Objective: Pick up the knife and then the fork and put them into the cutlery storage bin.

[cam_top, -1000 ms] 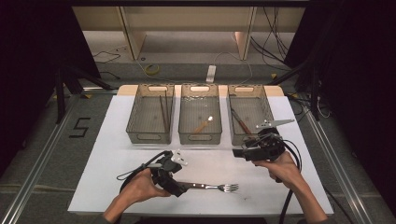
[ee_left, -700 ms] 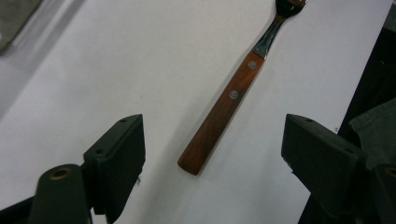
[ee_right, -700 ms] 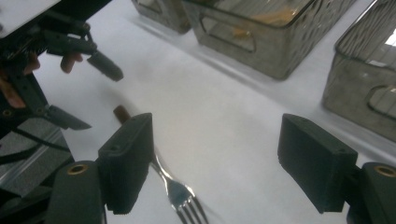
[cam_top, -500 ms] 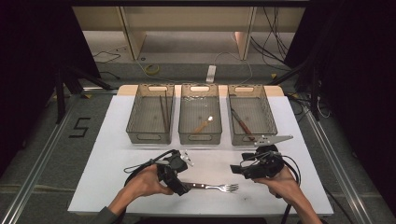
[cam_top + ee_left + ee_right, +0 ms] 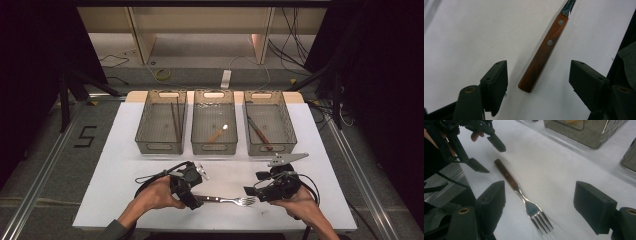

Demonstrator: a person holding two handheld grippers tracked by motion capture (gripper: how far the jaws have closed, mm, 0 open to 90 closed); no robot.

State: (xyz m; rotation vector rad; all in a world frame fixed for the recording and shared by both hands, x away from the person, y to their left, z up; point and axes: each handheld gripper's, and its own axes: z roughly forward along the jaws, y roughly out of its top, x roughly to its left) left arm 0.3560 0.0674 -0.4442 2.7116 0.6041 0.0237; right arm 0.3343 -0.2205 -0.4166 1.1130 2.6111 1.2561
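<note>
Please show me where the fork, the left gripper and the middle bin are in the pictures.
fork (image 5: 534, 210): right gripper view, on the metal head just above the tines.
left gripper (image 5: 537, 75): left gripper view, midway between its two black jaw tips.
middle bin (image 5: 214, 148): high view, on the near wall.

Three grey wire-mesh baskets (image 5: 161, 147) stand in a row on the white bench (image 5: 115, 165). The left one holds dark chopsticks (image 5: 175, 120), the middle a wooden-handled spoon (image 5: 218, 133), the right a brown-handled knife (image 5: 258, 132).
</note>
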